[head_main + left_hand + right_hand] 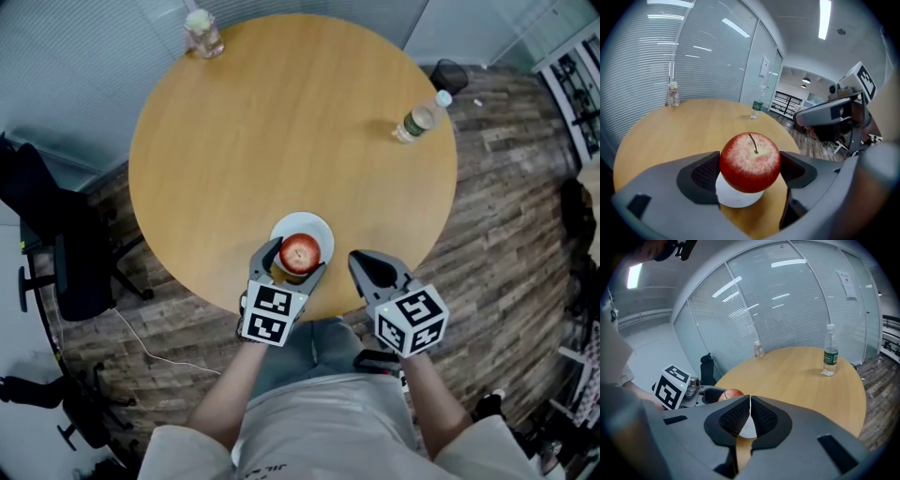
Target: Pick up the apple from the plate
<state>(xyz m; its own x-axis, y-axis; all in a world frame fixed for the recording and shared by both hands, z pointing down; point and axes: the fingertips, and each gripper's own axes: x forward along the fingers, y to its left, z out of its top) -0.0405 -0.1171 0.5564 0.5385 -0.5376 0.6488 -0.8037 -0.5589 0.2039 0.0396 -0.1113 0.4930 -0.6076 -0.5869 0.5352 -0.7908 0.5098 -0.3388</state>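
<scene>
A red apple [300, 253] with its stem up sits between the jaws of my left gripper [298, 259], which is shut on it, one pad on each side. In the left gripper view the apple [750, 161] is over the small white plate [736, 200]; whether it still touches the plate I cannot tell. The plate [316, 224] lies near the front edge of the round wooden table [281, 122]. My right gripper [364, 263] is shut with nothing held, just right of the plate. In the right gripper view the apple [733, 393] shows to the left of the jaws.
A water bottle [419, 117] stands at the table's right rim and a glass jar [202, 34] at the far left rim. A black office chair [56, 253] is left of the table, and a dark bin [450, 73] is on the floor beyond the bottle.
</scene>
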